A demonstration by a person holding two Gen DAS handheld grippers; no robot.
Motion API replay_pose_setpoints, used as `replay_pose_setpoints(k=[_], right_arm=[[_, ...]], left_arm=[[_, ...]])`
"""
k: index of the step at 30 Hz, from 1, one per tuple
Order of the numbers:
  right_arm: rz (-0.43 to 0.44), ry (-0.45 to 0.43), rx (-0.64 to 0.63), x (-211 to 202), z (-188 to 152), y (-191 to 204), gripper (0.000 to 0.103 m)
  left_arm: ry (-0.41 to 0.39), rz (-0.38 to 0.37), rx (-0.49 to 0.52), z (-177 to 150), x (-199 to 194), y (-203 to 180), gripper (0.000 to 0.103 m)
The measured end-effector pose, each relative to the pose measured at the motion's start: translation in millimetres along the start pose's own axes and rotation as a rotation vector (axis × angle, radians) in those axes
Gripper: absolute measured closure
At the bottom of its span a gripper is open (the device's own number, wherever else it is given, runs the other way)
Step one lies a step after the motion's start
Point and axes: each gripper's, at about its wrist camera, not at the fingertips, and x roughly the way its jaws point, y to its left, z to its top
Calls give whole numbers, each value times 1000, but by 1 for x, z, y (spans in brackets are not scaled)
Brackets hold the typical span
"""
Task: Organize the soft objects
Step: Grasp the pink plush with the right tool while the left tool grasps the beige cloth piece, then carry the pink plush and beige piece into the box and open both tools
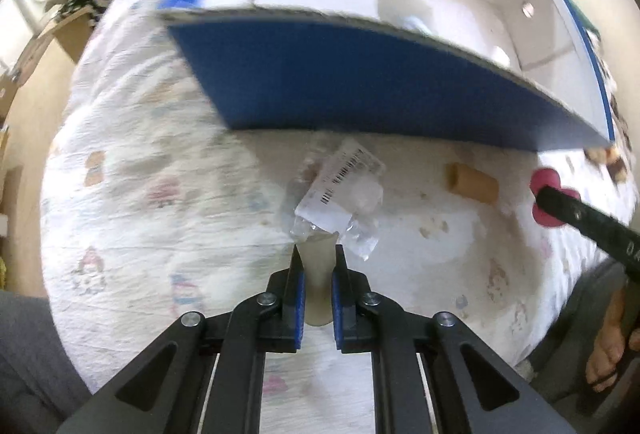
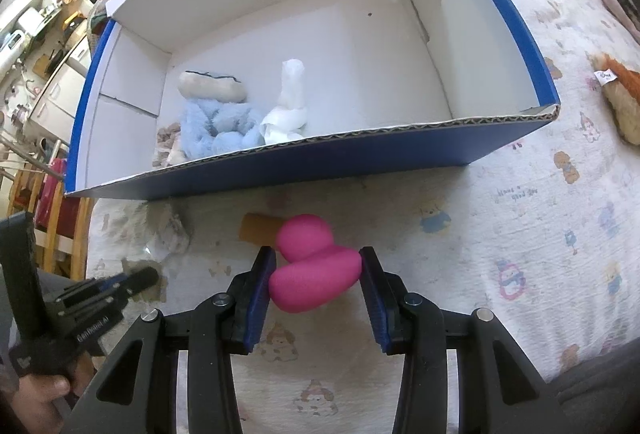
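My left gripper [image 1: 318,254] points down at the patterned bed sheet [image 1: 140,162], shut on the near corner of a crumpled clear plastic bag [image 1: 340,190] with barcode labels. The bag lies just in front of the blue cardboard box [image 1: 360,86]. My right gripper [image 2: 317,254] is shut on a pink rounded sponge [image 2: 312,270], held just above the sheet in front of the box [image 2: 360,154]. In the right wrist view the left gripper [image 2: 150,276] shows at lower left, with the bag [image 2: 168,234] beyond it. In the left wrist view, the pink sponge [image 1: 546,178] shows at far right.
The box's white inside holds a light blue plush [image 2: 216,130], a white cloth [image 2: 288,102] and a beige soft item [image 2: 212,86]. A tan cylinder [image 2: 260,228] lies on the sheet behind the sponge. An orange-brown plush [image 2: 620,94] lies right of the box. Furniture stands beyond the bed at left.
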Motion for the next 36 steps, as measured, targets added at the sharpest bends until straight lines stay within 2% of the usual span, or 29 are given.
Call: replay_pose_setpoints(k=[7,12,16,19,24,27,29,33,36], right_arm=[[-4,-9,-7,-5,-3,2,58],[5,-33,-8,-14,-6,3,58],[31,-58,-28,-24,-9,8,58],[53,-97,-45,-34,-9,12,58],[65,-109,-27,-40,-10,10,58],[65,-103,-26,-38,-8,11,58],[66,-99,-29,-35,-8,12,58],[74,-95,-33,-36,-9,11,58],[85,-113,-42,-41,-10,13,58]], left_arm=[[-59,26,-60,-3,-22,21,93],[-96,25,-61,-9,-42,31,93],[-136,41,-49,-17,-60,24,93],[-151,68,-32,-14,-57,11,93],[-208,12,-101,-12,-74,22,94],[-208,-11,-151,-10,-74,30,94],[-198,-56,-199,-10,-73,39,94],[-185,-77,-228,-11,-70,44,94],[-223,-83,-207,-12,-78,38,94]])
